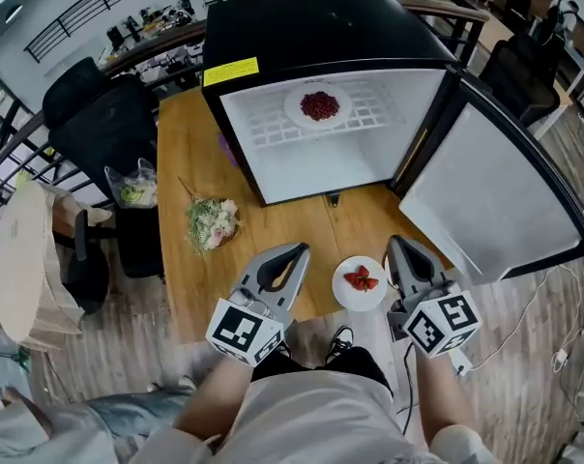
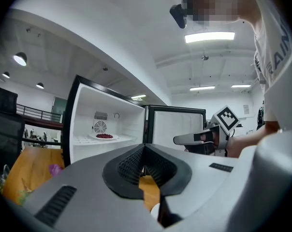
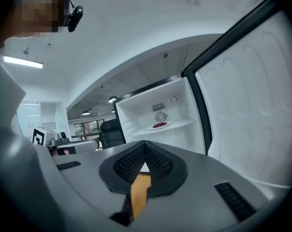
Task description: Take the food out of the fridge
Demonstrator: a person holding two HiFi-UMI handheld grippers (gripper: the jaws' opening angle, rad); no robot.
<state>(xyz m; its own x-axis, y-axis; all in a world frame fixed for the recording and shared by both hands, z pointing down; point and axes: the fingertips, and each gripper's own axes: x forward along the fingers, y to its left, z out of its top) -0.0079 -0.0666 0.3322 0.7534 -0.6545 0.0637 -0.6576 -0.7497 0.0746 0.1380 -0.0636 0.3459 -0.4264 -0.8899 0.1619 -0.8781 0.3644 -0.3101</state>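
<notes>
A round white plate of dark red food (image 1: 319,105) sits on the white wire shelf (image 1: 273,126) high inside the black mini fridge (image 1: 302,27), near the shelf's middle; the left tool's view (image 2: 104,136) and the right tool's view (image 3: 159,125) both show it in front of a small round fan grille on the back wall. The fridge's white-lined door (image 1: 485,201) stands swung wide open on the right. A yellow label (image 1: 230,71) is stuck at the front edge of the fridge's top.

The fridge stands on a wooden desk (image 1: 186,162). Near the desk's front edge lies a small white plate with red strawberry pieces (image 1: 355,301), between the two tools. The left tool (image 1: 297,254) hovers just left of that plate, its jaws brought together at the tips with nothing between them, only desk wood showing through the gap behind the tips (image 2: 145,149). The right tool (image 1: 400,249) is just right of the plate, jaws likewise together and empty (image 3: 145,146).

A bunch of pale flowers (image 1: 212,222) lies on the desk left of the fridge. Beyond the desk's left side stand a black office chair (image 1: 103,129) and a clear plastic bag (image 1: 132,187)
</notes>
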